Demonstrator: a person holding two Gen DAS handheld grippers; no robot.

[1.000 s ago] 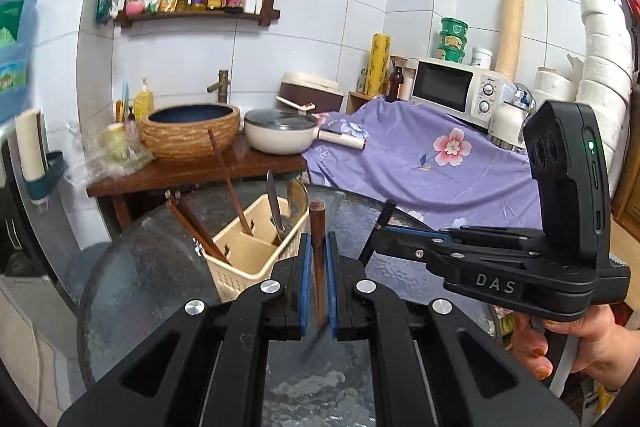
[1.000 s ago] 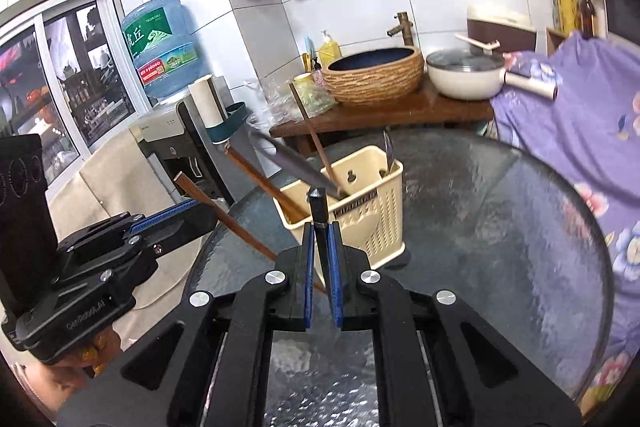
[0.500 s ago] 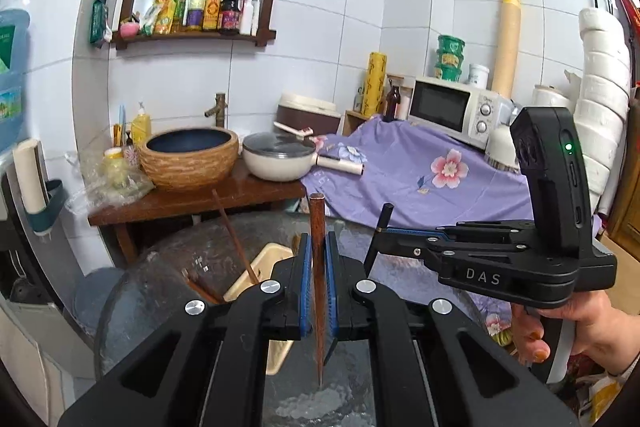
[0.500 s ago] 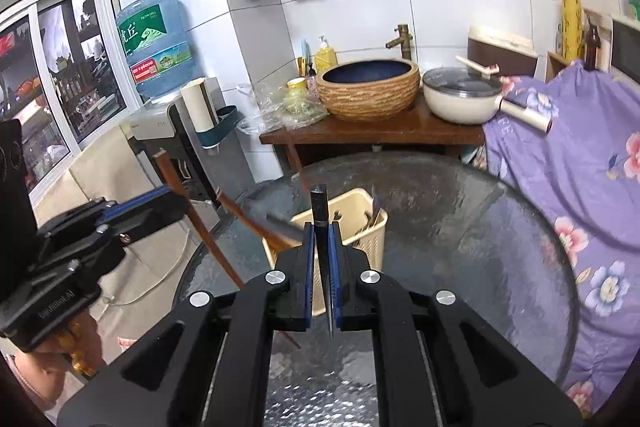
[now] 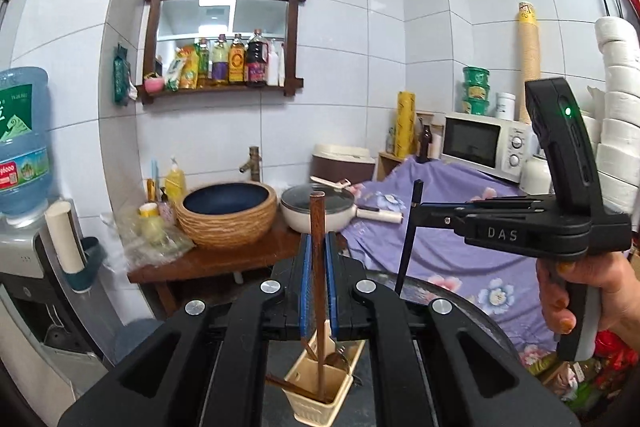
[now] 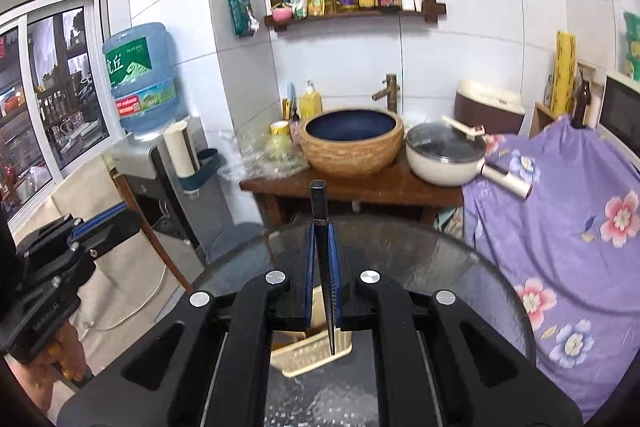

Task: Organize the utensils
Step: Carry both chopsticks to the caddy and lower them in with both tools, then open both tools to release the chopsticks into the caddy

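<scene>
The round dark glass table (image 6: 460, 267) is lying below both grippers, now farther beneath them than a second ago. The cream slotted plastic utensil caddy (image 5: 320, 393) is standing on it at 6 o'clock in both views, much smaller than before, still holding brown wooden utensils.

The left gripper (image 5: 316, 287) is staying clamped on a brown wooden chopstick (image 5: 317, 227), held upright; its lower tip is hanging over the caddy. The right gripper (image 6: 322, 267) is staying clamped on a thin black chopstick (image 6: 320, 203), likewise upright, at 3 o'clock in the left view.

Judgement: both sticks are probably clearing the caddy, so sorting them elsewhere is becoming possible.
</scene>
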